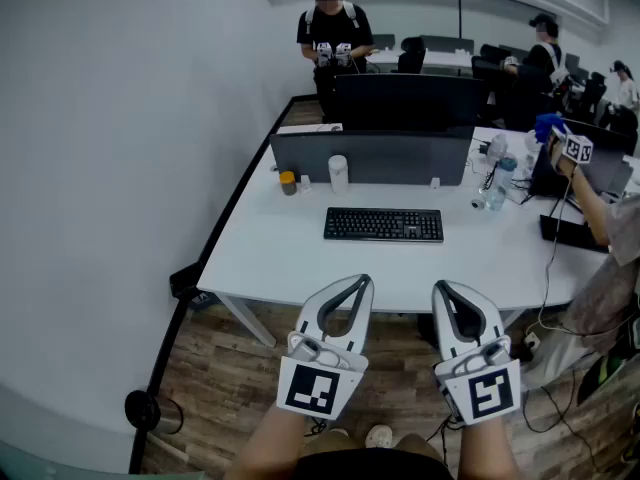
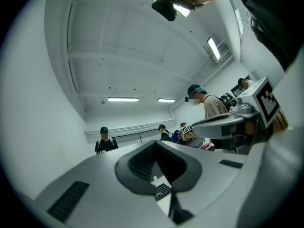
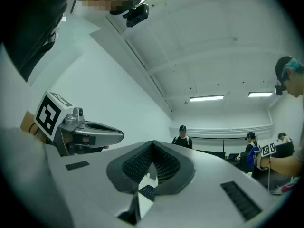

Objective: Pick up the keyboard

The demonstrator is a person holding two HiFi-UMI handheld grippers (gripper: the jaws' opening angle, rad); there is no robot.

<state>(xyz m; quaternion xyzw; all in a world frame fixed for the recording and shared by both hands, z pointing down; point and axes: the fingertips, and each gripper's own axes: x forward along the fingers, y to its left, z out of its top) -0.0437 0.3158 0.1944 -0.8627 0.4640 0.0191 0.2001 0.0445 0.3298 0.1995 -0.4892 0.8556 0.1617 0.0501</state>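
Note:
A black keyboard [image 1: 383, 225] lies flat on the white desk [image 1: 290, 253], in front of a dark monitor. My left gripper [image 1: 359, 282] and right gripper [image 1: 442, 288] hover side by side above the floor, short of the desk's near edge, well apart from the keyboard. Both are shut and hold nothing. In the left gripper view the shut left gripper [image 2: 155, 145] fills the lower half, and a corner of the keyboard [image 2: 163, 191] shows through the gap below the pads. The right gripper view shows the shut right gripper [image 3: 152, 145] with a piece of the keyboard [image 3: 146, 191] below it.
A monitor [image 1: 370, 156] stands behind the keyboard with a white cup [image 1: 338, 174] and a small orange-capped jar [image 1: 288, 183] beside it. Bottles and cables [image 1: 495, 183] lie at the desk's right. A person [image 1: 328, 38] stands at the far end, another person's arm [image 1: 590, 203] reaches in at right.

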